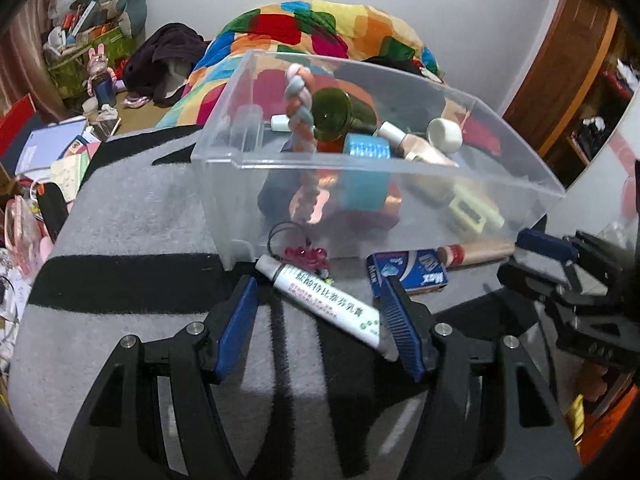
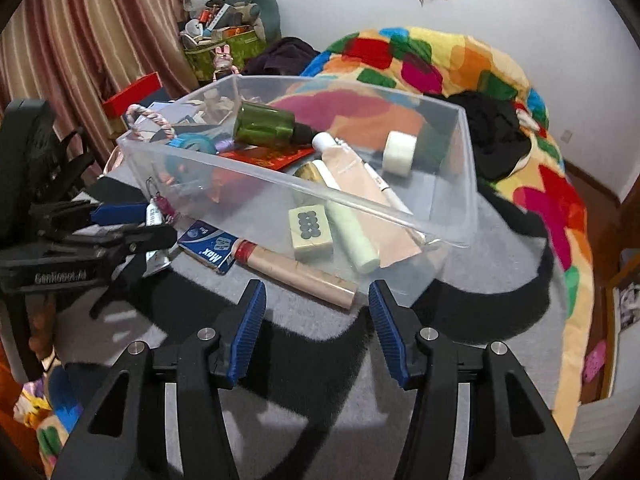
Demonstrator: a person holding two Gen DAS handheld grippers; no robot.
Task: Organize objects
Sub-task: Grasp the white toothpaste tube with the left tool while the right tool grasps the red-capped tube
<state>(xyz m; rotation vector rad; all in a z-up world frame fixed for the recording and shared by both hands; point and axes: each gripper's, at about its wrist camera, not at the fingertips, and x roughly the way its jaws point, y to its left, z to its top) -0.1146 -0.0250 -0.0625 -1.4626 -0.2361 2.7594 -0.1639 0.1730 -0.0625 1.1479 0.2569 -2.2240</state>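
Clear plastic bin (image 1: 224,184) sits at frame centre on a grey-and-black blanket (image 1: 132,216), already loaded: green bottle (image 2: 264,124), blue tape roll (image 1: 366,148), braided pastel rope (image 1: 298,108), white roll (image 2: 399,153), pale tube (image 2: 352,164), mahjong tile (image 2: 310,232) and a light green stick (image 2: 352,240) all lie inside. Sorting judged well advanced but not finished. Four items remain outside, along the bin's near wall: white ointment tube (image 1: 324,304), red bead charm on a black loop (image 1: 306,256), blue Max box (image 1: 408,272) and a tan cylinder with a red band (image 2: 296,274). Left tool (image 1: 320,320) is released, pads apart, straddling the ointment tube in the lower centre of its view; contact with either pad cannot be confirmed. Right tool (image 2: 316,328) is likewise released and empty, jaws spread just short of the tan cylinder's near end, lower centre of its view. Likely next: one pickup per tool, then the box and charm.
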